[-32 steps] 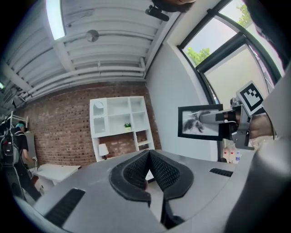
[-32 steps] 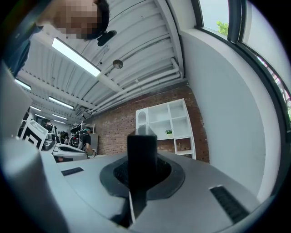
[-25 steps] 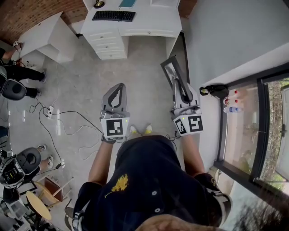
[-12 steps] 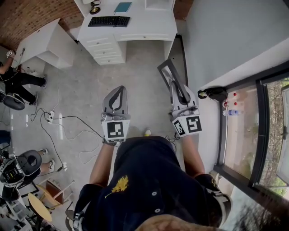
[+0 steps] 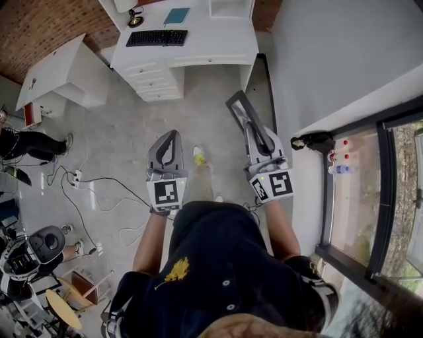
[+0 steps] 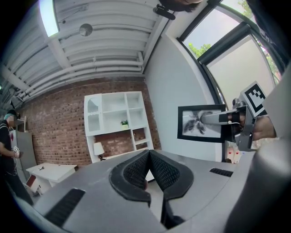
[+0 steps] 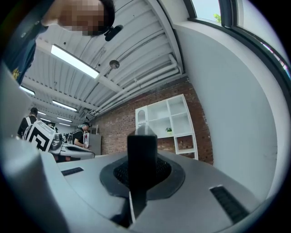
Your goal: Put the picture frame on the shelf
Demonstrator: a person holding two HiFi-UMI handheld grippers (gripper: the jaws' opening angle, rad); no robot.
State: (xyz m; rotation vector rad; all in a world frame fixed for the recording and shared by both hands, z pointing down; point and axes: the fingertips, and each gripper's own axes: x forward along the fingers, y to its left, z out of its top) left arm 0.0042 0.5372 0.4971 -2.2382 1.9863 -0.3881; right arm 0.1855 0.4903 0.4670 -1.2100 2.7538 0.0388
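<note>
A black picture frame (image 5: 239,109) with a grey-and-white print is held out ahead of the person, and my right gripper (image 5: 255,129) is shut on its lower edge. In the right gripper view the frame (image 7: 142,157) stands edge-on between the jaws. The left gripper view shows the frame (image 6: 199,123) from the front, with the right gripper (image 6: 226,119) clamped on it. My left gripper (image 5: 170,136) is beside it at the left, shut with its pads (image 6: 136,169) meeting at the tip and nothing between them. The white shelf unit (image 6: 119,119) stands against the brick wall ahead.
A white desk (image 5: 198,41) with a keyboard (image 5: 155,37) and a lamp (image 5: 135,16) stands below the shelf. A low white table (image 5: 56,71) is at the left. Cables (image 5: 99,181) lie on the floor. A grey wall (image 5: 330,59) and a window (image 5: 370,178) run along the right. Another person (image 5: 30,142) is at far left.
The person has walked toward the desk, one foot now stepping out in front. Both grippers moved forward with them, the frame still in the right one.
</note>
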